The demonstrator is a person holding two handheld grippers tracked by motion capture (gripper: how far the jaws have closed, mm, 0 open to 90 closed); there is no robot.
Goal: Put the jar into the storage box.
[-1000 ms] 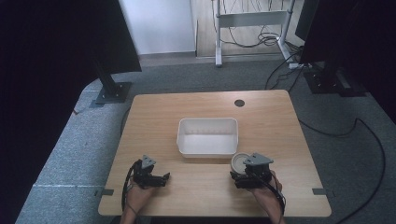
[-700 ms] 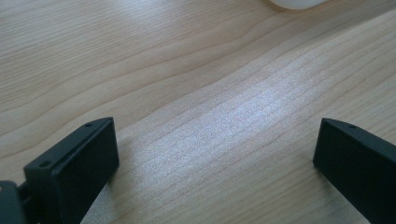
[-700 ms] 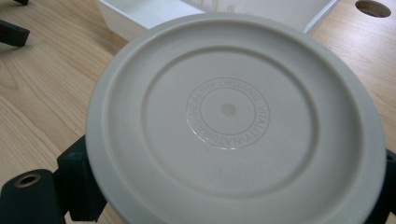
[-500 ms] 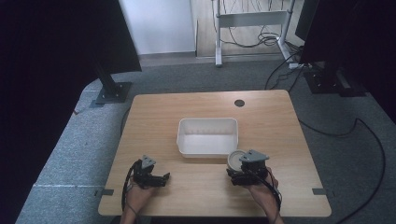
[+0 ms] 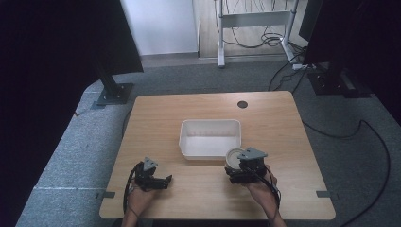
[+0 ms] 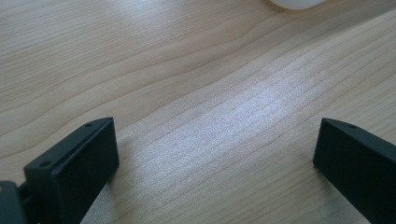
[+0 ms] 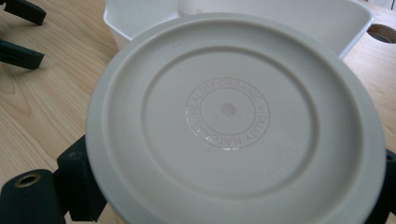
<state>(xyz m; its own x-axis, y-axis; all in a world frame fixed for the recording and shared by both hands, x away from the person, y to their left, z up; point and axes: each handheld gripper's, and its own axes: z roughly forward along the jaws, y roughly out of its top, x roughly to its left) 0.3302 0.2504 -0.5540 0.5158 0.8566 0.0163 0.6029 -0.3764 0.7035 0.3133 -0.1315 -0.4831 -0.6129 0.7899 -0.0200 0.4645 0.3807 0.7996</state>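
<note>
The right gripper (image 5: 239, 166) has its two black jaws set against opposite sides of a round, cream-coloured lidded container (image 7: 236, 126), so it appears to be holding it by the body just under the lid rim. That looks like the sensible place to grip: the lid overhangs the jaws and would likely catch if the smooth plastic began to slip. The container seems stiff and probably light, though whether it is full cannot be told. Its lid is a flat disc with raised concentric rings and embossed lettering circling a small central dot. It sits just in front of the white rectangular bin (image 5: 210, 137), at that bin's near right corner, close to touching its wall. The bin is open-topped and looks empty. The left gripper (image 5: 165, 180), well to the near left of the bin, rests low over the wooden table (image 6: 196, 93) with its jaws spread wide and nothing between them.
</note>
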